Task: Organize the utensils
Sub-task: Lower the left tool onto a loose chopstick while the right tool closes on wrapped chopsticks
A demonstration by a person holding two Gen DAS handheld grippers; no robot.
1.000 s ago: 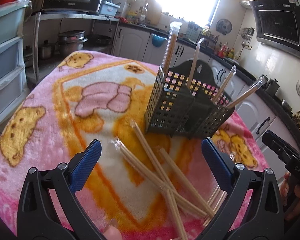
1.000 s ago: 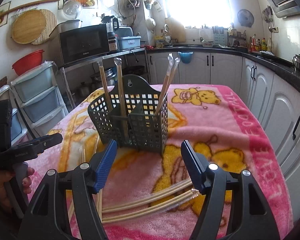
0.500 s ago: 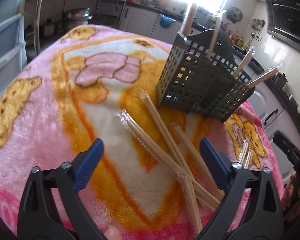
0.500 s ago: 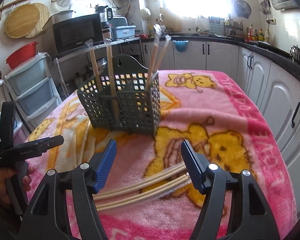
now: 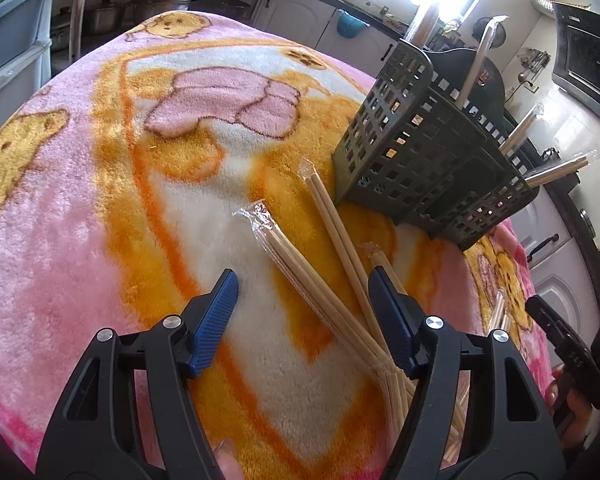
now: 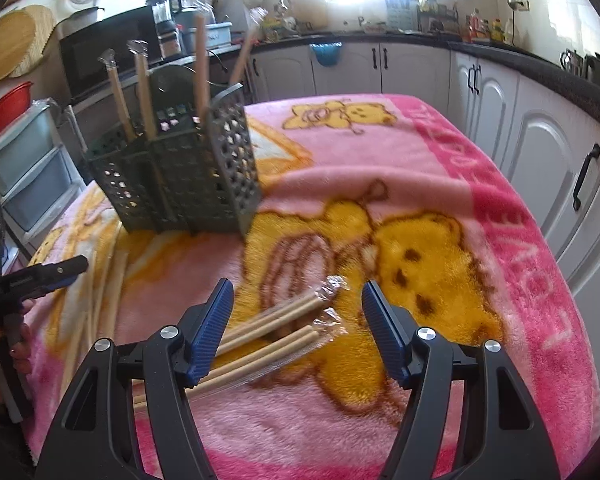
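A dark grey slotted utensil holder (image 5: 427, 152) (image 6: 180, 172) stands on the pink blanket, with several wrapped chopstick pairs upright in it. Three wrapped pairs (image 5: 319, 280) lie crossed in front of it in the left wrist view. My left gripper (image 5: 303, 292) is open and low over them, its blue pads either side of the nearest pair. My right gripper (image 6: 296, 304) is open and low over two other wrapped pairs (image 6: 276, 332), whose plastic ends lie between its pads. Neither gripper holds anything.
The pink cartoon blanket (image 6: 439, 184) covers the whole table. White cabinets (image 6: 539, 152) stand close on the right, plastic drawers (image 6: 28, 172) on the left. The other hand-held gripper shows at each view's edge (image 5: 567, 344) (image 6: 40, 276).
Both grippers have dropped toward the blanket and moved forward over the lying chopsticks. The right gripper has swung to the right of the holder. Both stay open.
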